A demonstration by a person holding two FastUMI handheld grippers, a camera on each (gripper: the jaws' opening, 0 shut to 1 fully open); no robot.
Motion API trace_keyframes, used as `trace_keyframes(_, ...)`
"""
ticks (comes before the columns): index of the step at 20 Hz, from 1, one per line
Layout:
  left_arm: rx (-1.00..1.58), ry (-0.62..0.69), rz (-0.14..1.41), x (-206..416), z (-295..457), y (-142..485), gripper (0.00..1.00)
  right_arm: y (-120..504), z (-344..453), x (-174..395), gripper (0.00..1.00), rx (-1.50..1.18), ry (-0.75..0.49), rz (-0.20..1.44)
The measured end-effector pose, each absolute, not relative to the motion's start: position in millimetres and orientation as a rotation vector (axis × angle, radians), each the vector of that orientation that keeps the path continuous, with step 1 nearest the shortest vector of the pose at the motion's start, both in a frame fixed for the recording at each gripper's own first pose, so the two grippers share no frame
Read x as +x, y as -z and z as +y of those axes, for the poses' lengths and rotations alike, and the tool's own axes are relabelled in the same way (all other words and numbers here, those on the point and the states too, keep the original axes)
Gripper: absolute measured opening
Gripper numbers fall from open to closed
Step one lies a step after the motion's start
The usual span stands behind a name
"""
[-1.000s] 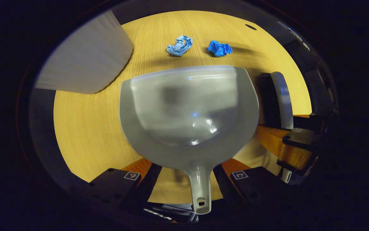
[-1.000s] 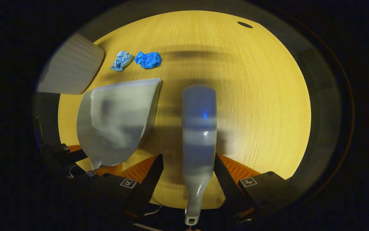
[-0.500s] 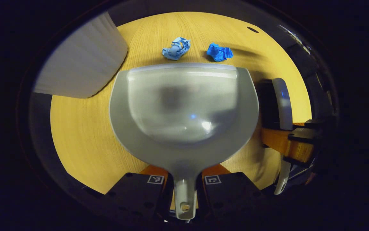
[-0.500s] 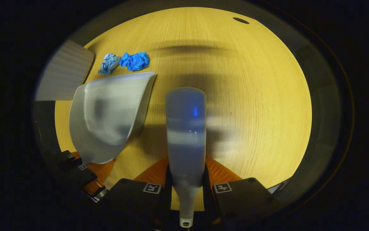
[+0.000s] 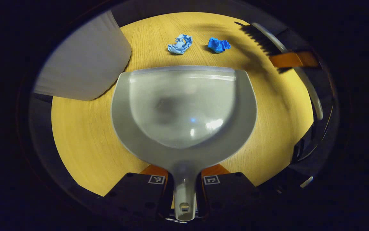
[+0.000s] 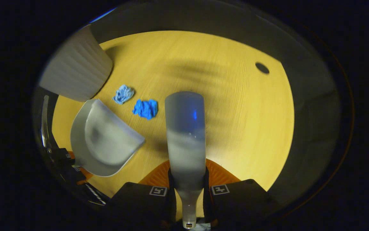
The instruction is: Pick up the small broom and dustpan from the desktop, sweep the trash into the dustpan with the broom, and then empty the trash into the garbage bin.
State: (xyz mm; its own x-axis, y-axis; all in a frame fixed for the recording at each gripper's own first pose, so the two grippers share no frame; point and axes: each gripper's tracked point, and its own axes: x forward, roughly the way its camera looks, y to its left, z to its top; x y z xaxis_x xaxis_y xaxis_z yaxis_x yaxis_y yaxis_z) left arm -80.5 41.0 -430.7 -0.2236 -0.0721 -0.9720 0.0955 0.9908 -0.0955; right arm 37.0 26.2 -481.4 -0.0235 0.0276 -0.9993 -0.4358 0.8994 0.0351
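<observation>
The left gripper (image 5: pixel 184 186) is clenched on the handle of the dustpan (image 5: pixel 184 109): both fingers press against the narrow grey stem from either side, and the pan fans out straight ahead of them over the desktop (image 5: pixel 84 134). It is a pale grey plastic scoop, rounded at the back with a raised wall, and its straight front lip carries a lighter strip and faces the far edge of the desktop. Just beyond that lip, apart from it, lie two crumpled scraps: a light blue wad (image 5: pixel 180 44) and, beside it, a deeper blue wad (image 5: pixel 219 45). The right gripper (image 6: pixel 187 189) is likewise clamped on the neck of the small broom (image 6: pixel 185 128), whose smooth greyish back reaches forward from between the fingers in the right gripper view; whether it touches the wood cannot be told. In the left gripper view the same broom (image 5: pixel 261 37) hangs near the far right edge of the desktop, its dark bristles pointing toward the scraps. A white ribbed garbage bin (image 5: pixel 84 64) stands at the far left corner, close beside the dustpan's left shoulder. A small dark hole (image 6: pixel 262 67) sits in the wood near the far right edge.
</observation>
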Motion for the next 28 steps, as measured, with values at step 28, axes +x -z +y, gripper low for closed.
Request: trace_keyframes(28, 0.197, 0.31, 1.784, -91, 71, 434, 0.27, 528, 118, -70, 0.36, -0.564, -1.476, 1.861)
